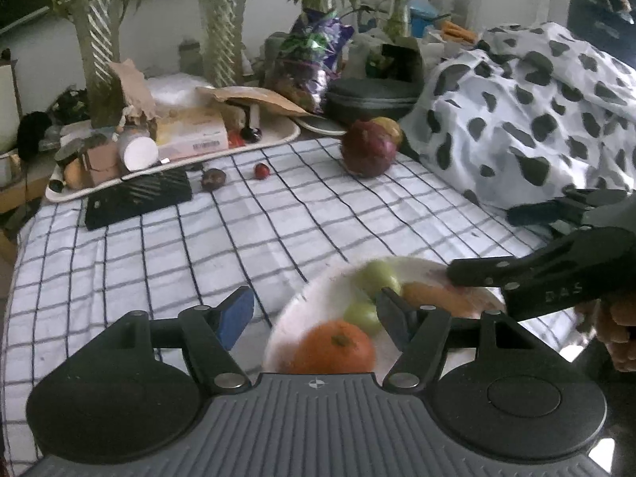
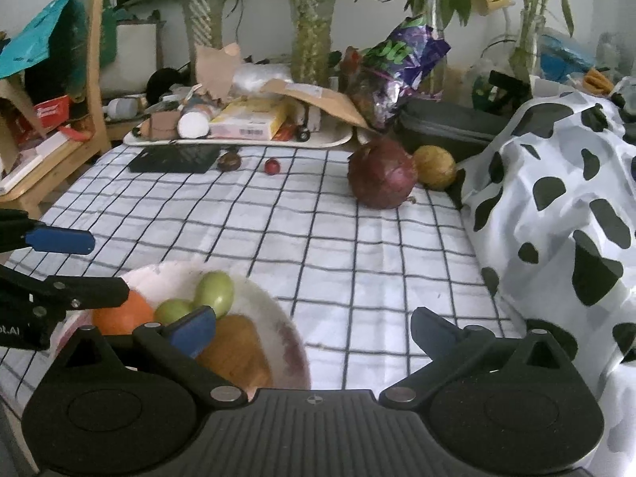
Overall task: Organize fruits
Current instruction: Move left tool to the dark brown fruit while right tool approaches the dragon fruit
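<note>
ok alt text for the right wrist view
An open right hand-held gripper hovers over a white bowl of fruit on a checked cloth. A red onion and cluttered tray sit beyond.

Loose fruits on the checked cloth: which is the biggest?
The dark red round fruit, beside the yellow one; it dwarfs the tiny red and dark brown fruits.

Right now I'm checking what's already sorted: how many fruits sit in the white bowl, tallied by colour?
Round orange fruit: 1
Small green fruits: 2
Elongated orange-brown fruit: 1
Total in the white bowl: 4
</note>
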